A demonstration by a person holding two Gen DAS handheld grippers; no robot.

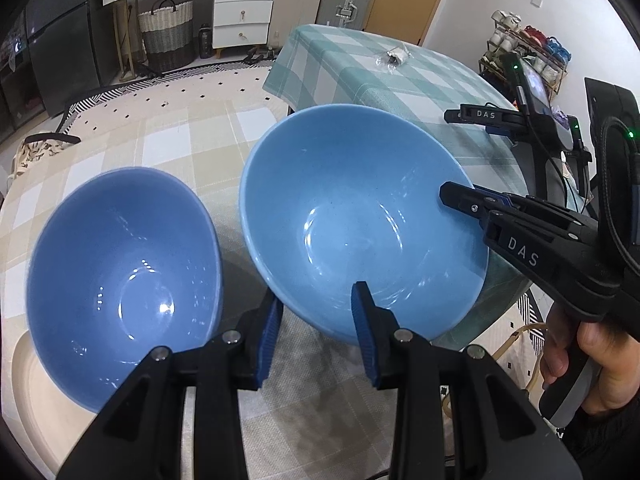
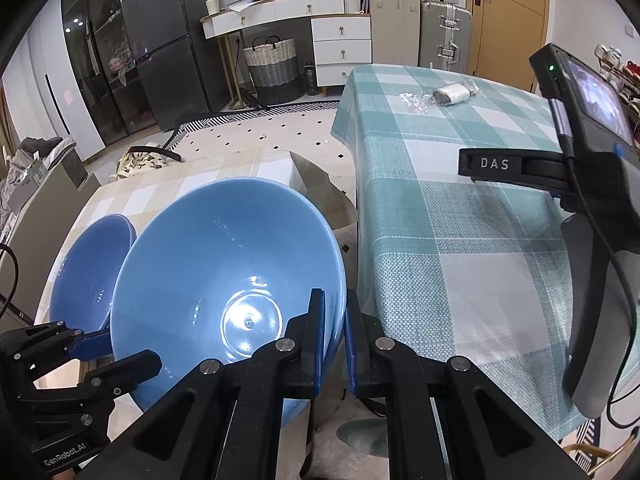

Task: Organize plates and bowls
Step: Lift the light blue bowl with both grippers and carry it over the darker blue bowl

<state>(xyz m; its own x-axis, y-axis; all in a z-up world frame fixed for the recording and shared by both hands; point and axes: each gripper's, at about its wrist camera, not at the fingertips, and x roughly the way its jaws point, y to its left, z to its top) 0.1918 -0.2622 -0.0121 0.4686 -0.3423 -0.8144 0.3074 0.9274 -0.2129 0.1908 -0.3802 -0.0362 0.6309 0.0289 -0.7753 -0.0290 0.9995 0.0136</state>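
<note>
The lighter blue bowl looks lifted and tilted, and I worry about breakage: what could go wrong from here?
1. The right tongs pinch the lighter blue bowl only at its thin rim; tilted like this, it could slip out.
2. The left tongs are open astride the bowl's near rim, so shutting carelessly could knock it.
3. The darker blue bowl sits close beside it, so a swing could clash the two.

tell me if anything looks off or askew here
The lighter blue bowl is tilted off the table, held by its rim in the right gripper. No spill or damage shows.
</note>
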